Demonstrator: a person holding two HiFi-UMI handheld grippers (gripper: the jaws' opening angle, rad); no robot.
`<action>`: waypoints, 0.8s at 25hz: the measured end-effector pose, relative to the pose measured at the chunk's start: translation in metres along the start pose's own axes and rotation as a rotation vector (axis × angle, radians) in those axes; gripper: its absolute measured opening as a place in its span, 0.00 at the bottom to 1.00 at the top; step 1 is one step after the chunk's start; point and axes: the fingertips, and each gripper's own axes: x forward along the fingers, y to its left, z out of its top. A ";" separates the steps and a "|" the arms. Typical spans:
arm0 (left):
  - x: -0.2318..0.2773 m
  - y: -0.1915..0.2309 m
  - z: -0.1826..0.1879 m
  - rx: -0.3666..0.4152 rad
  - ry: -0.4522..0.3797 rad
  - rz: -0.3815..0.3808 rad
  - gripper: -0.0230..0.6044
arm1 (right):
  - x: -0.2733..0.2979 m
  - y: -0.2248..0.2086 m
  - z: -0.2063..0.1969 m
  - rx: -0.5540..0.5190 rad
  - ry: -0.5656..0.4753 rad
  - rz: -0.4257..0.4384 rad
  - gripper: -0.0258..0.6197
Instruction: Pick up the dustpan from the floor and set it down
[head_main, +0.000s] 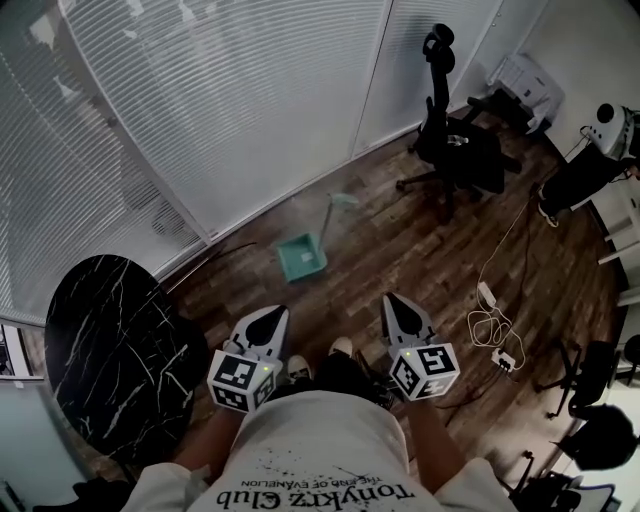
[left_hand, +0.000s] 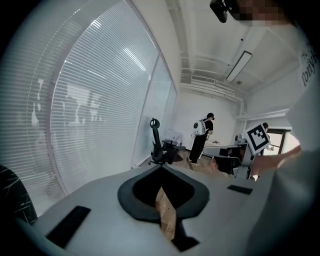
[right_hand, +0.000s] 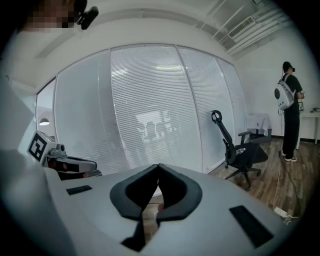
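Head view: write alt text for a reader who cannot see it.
A teal dustpan sits on the wood floor near the blinds, ahead of a person holding the left gripper and right gripper, both shut and empty. A black office chair stands beyond.

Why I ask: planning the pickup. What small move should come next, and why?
Probably step toward the dustpan and open the right gripper: the pan lies on the floor well ahead, while that gripper and the left gripper are both shut and empty.

The dustpan (head_main: 302, 257) is teal on a dark brown wood-plank floor (head_main: 400, 250). The round table (head_main: 110, 340) is black with white veining, the office chair (head_main: 460, 150) black, the blinds (head_main: 200, 100) white.
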 end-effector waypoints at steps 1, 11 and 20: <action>0.003 0.001 0.001 0.002 0.004 -0.004 0.07 | 0.000 -0.003 0.000 0.002 0.003 -0.007 0.08; 0.062 0.018 0.022 0.010 0.024 -0.010 0.07 | 0.044 -0.050 0.007 0.023 0.027 -0.023 0.08; 0.155 0.045 0.073 0.022 0.017 0.032 0.07 | 0.126 -0.122 0.048 -0.006 0.033 0.022 0.08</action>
